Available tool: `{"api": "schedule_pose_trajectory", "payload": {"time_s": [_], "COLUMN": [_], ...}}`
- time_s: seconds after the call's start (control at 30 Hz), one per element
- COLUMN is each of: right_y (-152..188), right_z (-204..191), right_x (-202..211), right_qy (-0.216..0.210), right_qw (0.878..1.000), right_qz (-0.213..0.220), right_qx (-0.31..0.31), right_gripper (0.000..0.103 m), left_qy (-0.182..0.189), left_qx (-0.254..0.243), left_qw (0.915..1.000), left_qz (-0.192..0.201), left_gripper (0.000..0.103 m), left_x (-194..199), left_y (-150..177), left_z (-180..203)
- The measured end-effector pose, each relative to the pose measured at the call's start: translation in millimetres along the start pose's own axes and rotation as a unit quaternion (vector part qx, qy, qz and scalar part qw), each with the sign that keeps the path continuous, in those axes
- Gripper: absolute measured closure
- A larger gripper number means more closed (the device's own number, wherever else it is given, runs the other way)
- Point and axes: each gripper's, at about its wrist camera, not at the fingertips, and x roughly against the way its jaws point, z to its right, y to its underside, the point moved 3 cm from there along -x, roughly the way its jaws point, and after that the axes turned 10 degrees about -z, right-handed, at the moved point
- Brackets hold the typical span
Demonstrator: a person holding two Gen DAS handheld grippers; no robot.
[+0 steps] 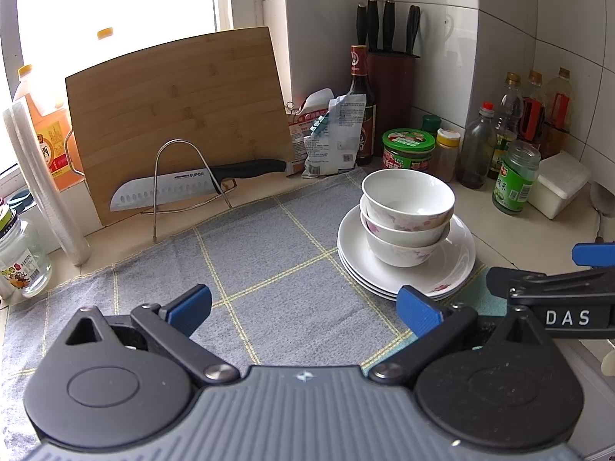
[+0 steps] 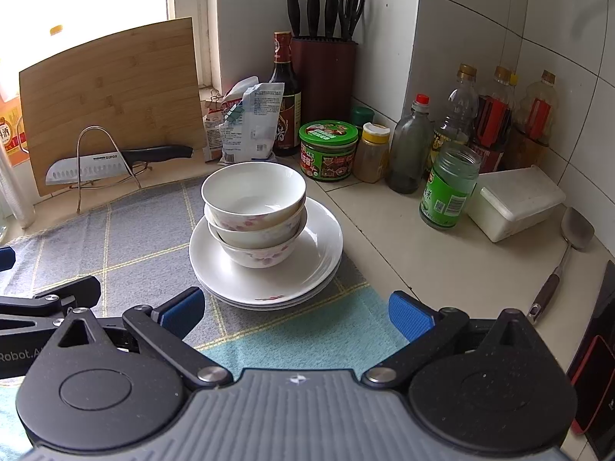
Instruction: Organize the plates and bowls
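Observation:
Three white bowls with pink flower prints (image 1: 407, 215) (image 2: 254, 211) are nested in a stack on a pile of white plates (image 1: 453, 269) (image 2: 323, 265). The pile rests on a grey checked cloth (image 1: 269, 269) (image 2: 127, 246). My left gripper (image 1: 303, 309) hangs open over the cloth, left of and nearer than the plates, with nothing between its blue pads. My right gripper (image 2: 296, 313) is open too, just in front of the plates' near rim, holding nothing. Each gripper shows at the edge of the other's view.
A bamboo cutting board (image 1: 180, 115) and a knife on a wire rack (image 1: 184, 188) stand at the back left. Sauce bottles, jars (image 2: 328, 150), a knife block (image 2: 324, 73) and a white box (image 2: 515, 199) crowd the tiled corner. A spatula (image 2: 565, 246) lies at the right.

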Motion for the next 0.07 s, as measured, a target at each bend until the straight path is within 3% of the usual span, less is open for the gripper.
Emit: {"api": "schedule_pose_trajectory", "payload": {"time_s": [0.07], "right_y": [-0.7], "right_z": [0.3], "right_x": [-0.2], "right_qy": [0.001], "right_qw": [1.0], "right_qz": [0.0], "right_qx": [0.001], "right_gripper": [0.0], "left_qy": [0.0], "left_qx": [0.0], "left_qw": [1.0], "left_qz": [-0.001], "left_gripper": [0.001], "left_x": [-0.9], "left_y": [-0.6], "left_z": [0.8]}}
